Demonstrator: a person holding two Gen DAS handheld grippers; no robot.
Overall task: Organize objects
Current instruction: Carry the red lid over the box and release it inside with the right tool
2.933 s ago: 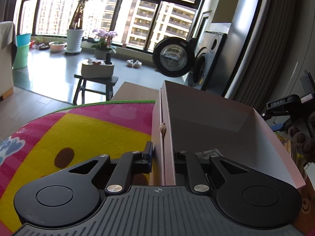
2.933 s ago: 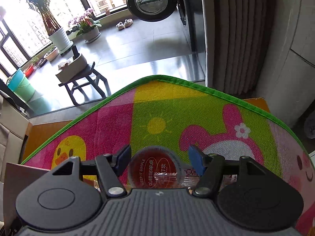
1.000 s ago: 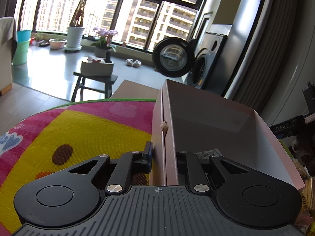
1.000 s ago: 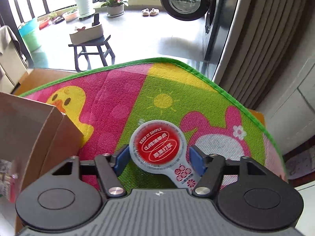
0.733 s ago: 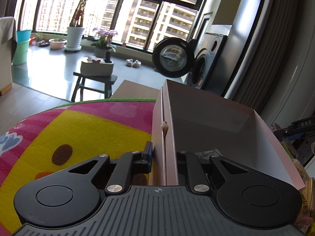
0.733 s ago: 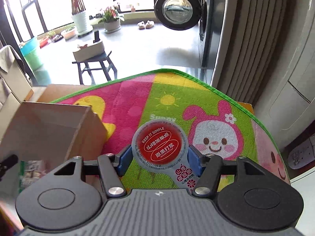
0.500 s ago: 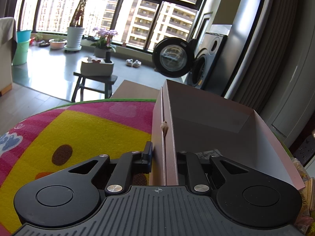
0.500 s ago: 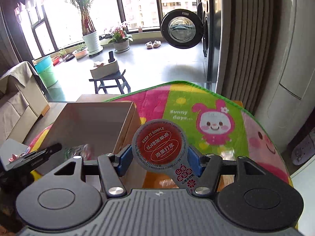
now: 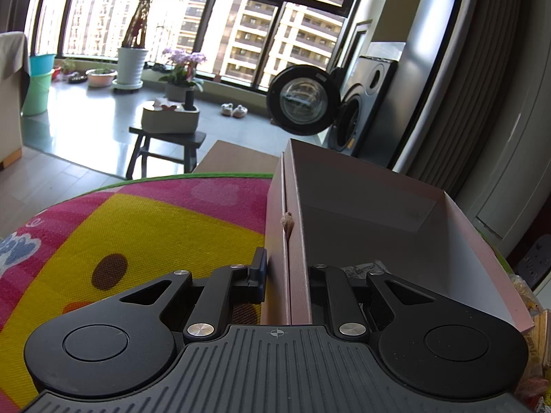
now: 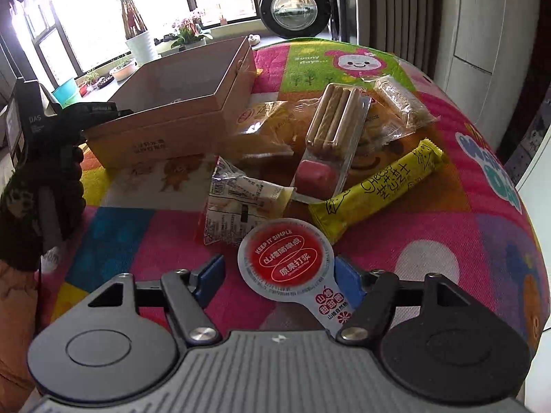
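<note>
Colourful cartoon mat (image 10: 465, 227) on the table, snack packs piled mid-mat. My left gripper (image 9: 286, 275) is level, jaws clamped on the near wall of the cardboard box (image 9: 378, 206). My right gripper (image 10: 280, 275), tilted down over the mat, pinches a red-lidded jelly cup (image 10: 286, 258), near side of the pile, box well beyond.

Left gripper (image 9: 287, 275) is clamping a pink cardboard box wall (image 9: 292, 241); right gripper (image 10: 279, 275) is pinching a red-lidded round cup (image 10: 286, 258).
</note>
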